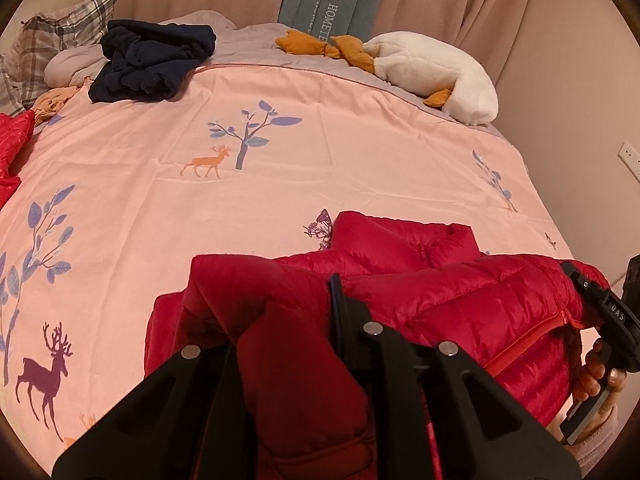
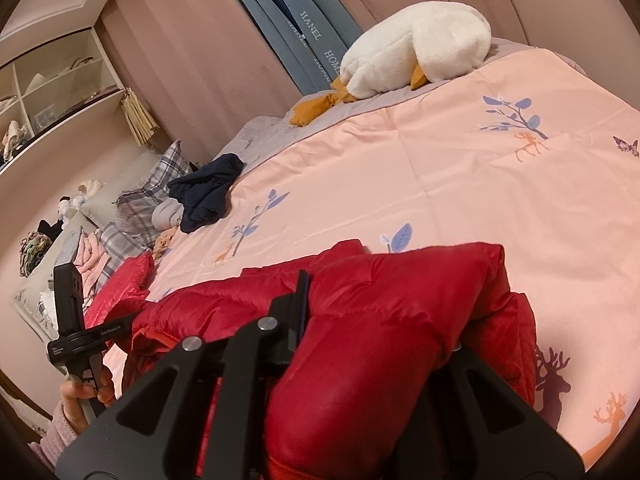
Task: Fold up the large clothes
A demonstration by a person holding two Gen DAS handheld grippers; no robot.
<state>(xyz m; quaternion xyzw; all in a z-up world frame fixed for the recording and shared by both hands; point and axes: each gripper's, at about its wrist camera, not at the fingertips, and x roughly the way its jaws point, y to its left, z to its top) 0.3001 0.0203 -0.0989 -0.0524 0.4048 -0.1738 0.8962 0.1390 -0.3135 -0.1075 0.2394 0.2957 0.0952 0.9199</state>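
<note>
Now, red puffer jacket (image 1: 460, 304): lying bunched at the near edge of the bed, partly lifted, its quilted folds draping over both claws.
Left claw (image 1: 320, 320): pinching a thick fold of the jacket, with red fabric bulging between and over its black fingers (image 1: 335, 304).
Right claw (image 2: 320, 312): pressing together on another fold of the same jacket, seen in the left view at the jacket's far right end.
Hands: a hand (image 1: 600, 372) in a pale fuzzy sleeve is gripping the right handle; the other hand (image 2: 86, 396) is gripping the left handle.
Bed cover (image 1: 320, 160): a pink sheet printed with deer and blue trees, lying flat under the jacket.
Navy garment (image 1: 152, 60): sitting crumpled well apart, near the plaid pillow (image 1: 60, 36).
Plush goose (image 1: 436, 72): lying along the far edge by the curtain.
Second red item (image 1: 12, 152): lying at the left edge of the bed.
</note>
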